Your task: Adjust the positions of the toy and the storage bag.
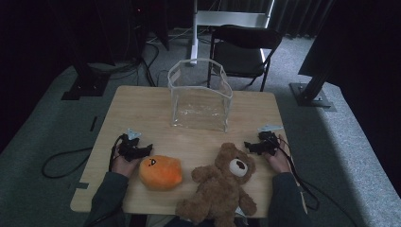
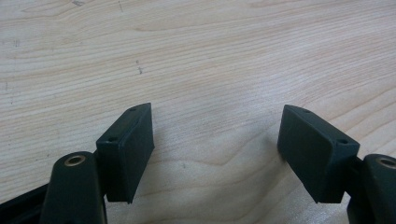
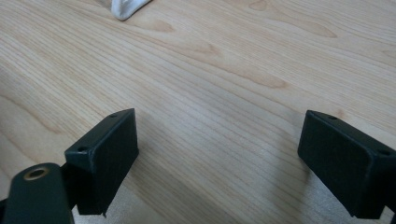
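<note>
Room: dark, grey carpet, black chair (image 1: 242,47) behind.
Worktop (image 1: 142,111): pale wood, carries clear box (image 1: 201,94).
Left tongs (image 1: 150,148): wide open, empty.
Right tongs (image 1: 246,145): wide open, empty.

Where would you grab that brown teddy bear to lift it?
Probably by the round head of the teddy bear. It lies sprawled on its back, head nearest the open right gripper, so coming in from that side and closing across the head looks easiest; the limbs are thin and floppy.
</note>
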Available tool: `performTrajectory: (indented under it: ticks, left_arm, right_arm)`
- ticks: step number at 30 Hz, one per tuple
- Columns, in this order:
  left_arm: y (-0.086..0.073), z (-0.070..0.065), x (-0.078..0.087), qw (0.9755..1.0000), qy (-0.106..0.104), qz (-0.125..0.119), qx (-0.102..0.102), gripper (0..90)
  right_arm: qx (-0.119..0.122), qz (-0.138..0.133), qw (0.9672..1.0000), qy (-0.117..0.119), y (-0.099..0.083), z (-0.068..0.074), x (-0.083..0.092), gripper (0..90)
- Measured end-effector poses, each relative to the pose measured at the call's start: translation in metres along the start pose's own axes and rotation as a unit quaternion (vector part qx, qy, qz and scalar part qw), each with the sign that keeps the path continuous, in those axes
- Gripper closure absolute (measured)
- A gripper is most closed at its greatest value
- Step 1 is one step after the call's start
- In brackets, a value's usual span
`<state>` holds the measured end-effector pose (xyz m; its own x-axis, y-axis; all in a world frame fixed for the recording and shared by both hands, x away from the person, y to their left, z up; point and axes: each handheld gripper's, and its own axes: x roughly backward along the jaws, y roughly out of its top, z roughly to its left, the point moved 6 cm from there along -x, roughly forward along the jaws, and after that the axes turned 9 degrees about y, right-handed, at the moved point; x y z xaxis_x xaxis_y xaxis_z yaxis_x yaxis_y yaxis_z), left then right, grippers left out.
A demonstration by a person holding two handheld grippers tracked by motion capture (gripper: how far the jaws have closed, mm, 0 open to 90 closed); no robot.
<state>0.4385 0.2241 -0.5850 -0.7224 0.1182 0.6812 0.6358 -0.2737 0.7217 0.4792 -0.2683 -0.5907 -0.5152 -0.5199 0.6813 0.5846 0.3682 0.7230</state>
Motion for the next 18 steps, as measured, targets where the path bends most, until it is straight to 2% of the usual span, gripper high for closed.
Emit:
performTrajectory:
  ticks: [14,18]
  left_arm:
    - [0.0002,-0.0003,-0.0001,1.0000,0.000,0.000,-0.001,27.6]
    - [0.0001,-0.0004,-0.0001,1.0000,0.000,0.000,-0.001,27.6]
  right_arm:
    - [-0.003,-0.001,1.0000,-0.002,-0.0003,0.0006,0.0003,11.7]
    - [-0.002,-0.004,1.0000,-0.002,-0.0009,0.0018,0.0015,15.9]
